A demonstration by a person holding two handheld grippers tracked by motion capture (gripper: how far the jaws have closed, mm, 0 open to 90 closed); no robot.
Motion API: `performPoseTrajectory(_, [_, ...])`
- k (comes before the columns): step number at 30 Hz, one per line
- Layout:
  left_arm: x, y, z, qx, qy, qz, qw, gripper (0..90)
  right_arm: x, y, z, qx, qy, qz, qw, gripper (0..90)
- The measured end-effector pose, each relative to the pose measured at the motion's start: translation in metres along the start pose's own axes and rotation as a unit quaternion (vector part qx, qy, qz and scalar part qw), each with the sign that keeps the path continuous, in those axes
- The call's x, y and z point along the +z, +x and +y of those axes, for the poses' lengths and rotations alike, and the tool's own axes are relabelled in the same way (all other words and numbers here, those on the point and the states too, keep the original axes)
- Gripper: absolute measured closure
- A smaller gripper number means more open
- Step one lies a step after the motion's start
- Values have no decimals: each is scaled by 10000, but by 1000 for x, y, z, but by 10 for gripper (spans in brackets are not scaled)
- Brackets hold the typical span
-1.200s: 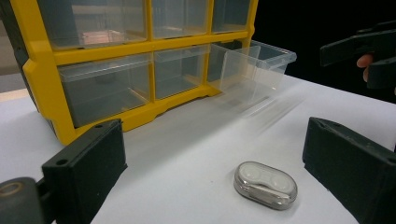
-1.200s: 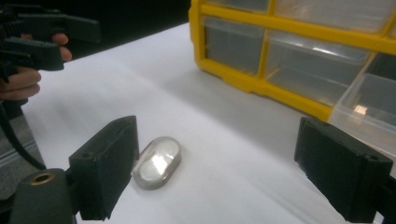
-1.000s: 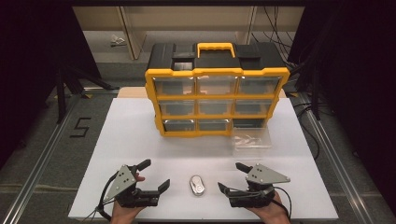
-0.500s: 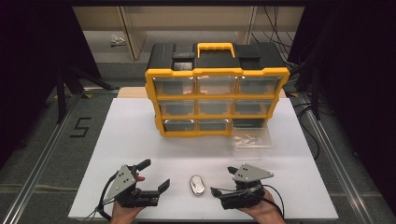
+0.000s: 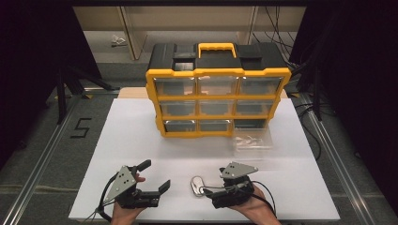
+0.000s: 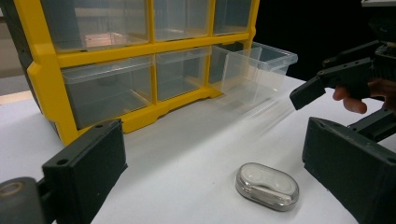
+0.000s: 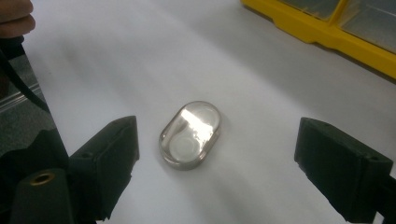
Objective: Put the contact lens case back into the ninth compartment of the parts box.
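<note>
A small oval clear case [image 5: 196,185] with a shiny rim lies flat on the white table [image 5: 141,136] near its front edge. My right gripper [image 5: 210,187] stands open just right of it, jaws pointing left at it. In the right gripper view the case [image 7: 190,135] lies between the spread jaws of my right gripper [image 7: 217,151], touching neither. My left gripper [image 5: 155,175] rests open to the case's left. Its own view has the case [image 6: 267,185] ahead, nearer the right jaw of the open left gripper [image 6: 215,158], and the right gripper [image 6: 327,81] beyond.
A yellow and black drawer organizer [image 5: 216,101] with clear drawers stands at the table's back middle. One clear drawer [image 5: 253,140] sits pulled out on the table by its lower right corner, in front of the open slot [image 5: 251,124]. Dark floor surrounds the table.
My right gripper has moved left and turned toward the oval case, ending close beside it. The left gripper and the case have stayed put.
</note>
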State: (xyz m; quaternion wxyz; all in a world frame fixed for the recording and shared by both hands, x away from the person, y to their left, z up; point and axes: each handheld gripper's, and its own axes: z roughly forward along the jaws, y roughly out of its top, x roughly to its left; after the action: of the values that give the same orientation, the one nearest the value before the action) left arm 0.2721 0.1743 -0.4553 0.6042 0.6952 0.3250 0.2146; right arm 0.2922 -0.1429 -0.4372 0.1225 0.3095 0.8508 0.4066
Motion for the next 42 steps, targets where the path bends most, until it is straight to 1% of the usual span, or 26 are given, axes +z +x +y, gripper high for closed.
performPoseTrajectory(2, [0,0,0,2,1,-1,10000,57,1,0,0,-23,12,1,10000,149])
performPoseTrajectory(4, [0,0,0,3,0,2,10000,57,3,0,1,5,62,12,10000,150])
performPoseTrajectory(5, [0,0,0,-1,-1,4,10000,57,5,0,2,-22,112,31,9999,150])
performPoseTrajectory(7, [0,0,0,-2,0,5,10000,57,6,1,3,-11,130,35,9999,151])
performPoseTrajectory(10, [0,0,0,-4,-1,6,10000,57,9,3,4,-5,229,72,9997,153])
performPoseTrajectory(16, [0,0,0,-12,-6,10,10000,58,20,5,6,-81,413,108,9991,156])
performPoseTrajectory(27, [-1,0,0,-7,-20,9,10000,59,36,11,10,-101,571,113,9983,159])
performPoseTrajectory(28, [-1,0,0,-6,-21,9,10000,59,40,11,10,-148,597,122,9980,161])
performPoseTrajectory(33, [0,0,0,0,-18,11,10000,60,47,12,10,-167,706,127,9973,166])
performPoseTrajectory(35, [0,0,0,5,-16,14,10000,59,52,13,9,-218,768,136,9967,170])
performPoseTrajectory(42, [-1,0,0,4,-32,27,10000,61,61,14,9,-208,855,147,9960,191])
